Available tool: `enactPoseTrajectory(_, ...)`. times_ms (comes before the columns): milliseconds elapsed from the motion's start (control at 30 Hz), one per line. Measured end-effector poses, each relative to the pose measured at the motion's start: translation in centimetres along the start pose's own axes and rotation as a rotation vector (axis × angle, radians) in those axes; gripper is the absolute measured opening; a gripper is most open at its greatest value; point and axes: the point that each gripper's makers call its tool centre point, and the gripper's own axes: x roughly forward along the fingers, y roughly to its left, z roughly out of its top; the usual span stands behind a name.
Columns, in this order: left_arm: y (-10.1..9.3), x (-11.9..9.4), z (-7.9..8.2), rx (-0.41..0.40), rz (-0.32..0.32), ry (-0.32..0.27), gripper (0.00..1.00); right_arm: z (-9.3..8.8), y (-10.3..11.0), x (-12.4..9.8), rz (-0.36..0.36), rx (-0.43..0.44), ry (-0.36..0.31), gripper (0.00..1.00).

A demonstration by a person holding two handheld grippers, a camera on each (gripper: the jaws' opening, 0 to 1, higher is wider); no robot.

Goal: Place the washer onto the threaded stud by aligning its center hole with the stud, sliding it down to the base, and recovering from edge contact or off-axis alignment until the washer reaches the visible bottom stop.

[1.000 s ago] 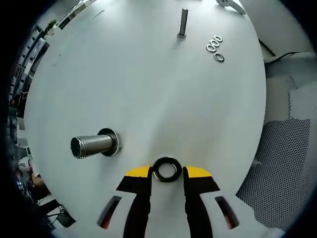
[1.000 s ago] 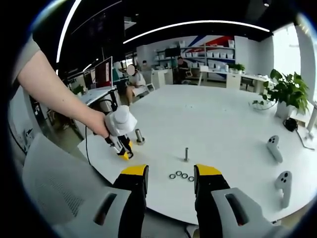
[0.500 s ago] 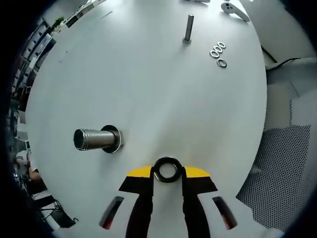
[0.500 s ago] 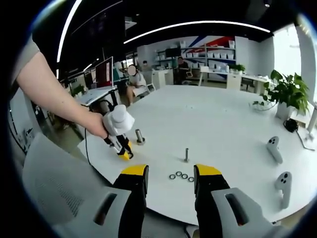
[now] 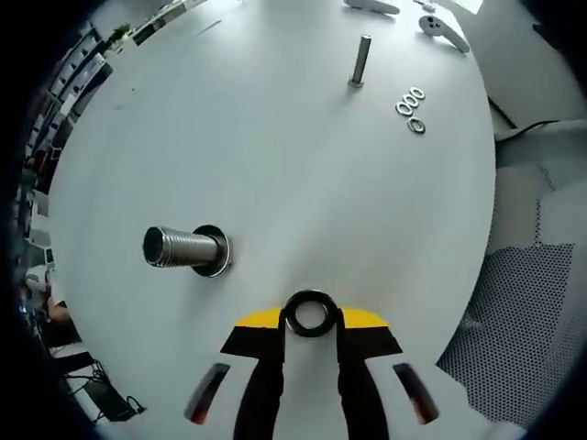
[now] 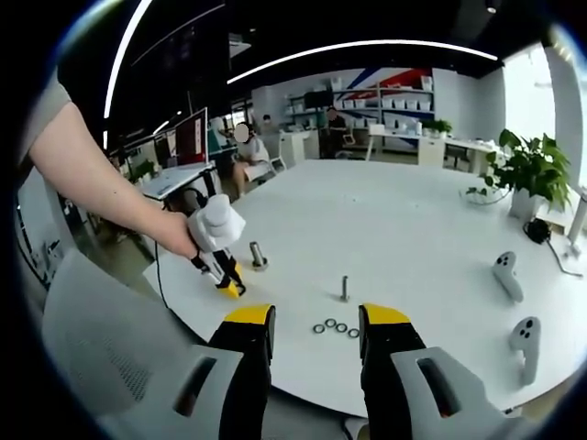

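My left gripper (image 5: 310,321) is shut on a dark metal washer (image 5: 310,313), held flat-on between its yellow-tipped fingers above the white table (image 5: 275,137). A thick threaded stud (image 5: 180,247) with a round base flange stands on the table to the upper left of the washer, apart from it. In the right gripper view the left gripper (image 6: 227,286) is held by a person's hand just left of that thick stud (image 6: 258,255). My right gripper (image 6: 315,323) is open, with nothing between its fingers, hanging back from the table's near edge.
A thin bolt (image 5: 360,62) stands farther off, with three loose washers (image 5: 410,110) beside it; the same washers (image 6: 336,326) lie near the table edge. Two white controllers (image 6: 506,275) rest at the right. A grey mesh chair (image 5: 523,302) borders the table.
The left gripper view has shifted slightly, so the thick stud and thin bolt sit a little further right and up. The jaws have closed tighter on the washer. The right gripper is unmoved.
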Motion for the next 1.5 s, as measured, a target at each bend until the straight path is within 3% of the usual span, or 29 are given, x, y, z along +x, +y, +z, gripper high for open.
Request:
enactPoseTrajectory(433,1.3,-2.4,1.0,0.078,0.038,-0.038,0.19,0.0,0.0,0.0,0.0,-0.001,0.001,0.39)
enactPoseTrajectory(833,2.7,-5.3,2.8,0.107,0.062,-0.095,0.19,0.1,-0.1,0.0,-0.001,0.001,-0.004,0.39)
enactPoseTrajectory(967,3.1,-5.8,3.2,0.142,0.076,-0.086,0.19,0.1,0.0,0.0,-0.001,0.001,-0.003,0.39)
enactPoseTrajectory(1500,5.1,-7.5,4.6,0.125,0.126,-0.133,0.19,0.0,0.0,0.0,0.003,-0.001,-0.001,0.39)
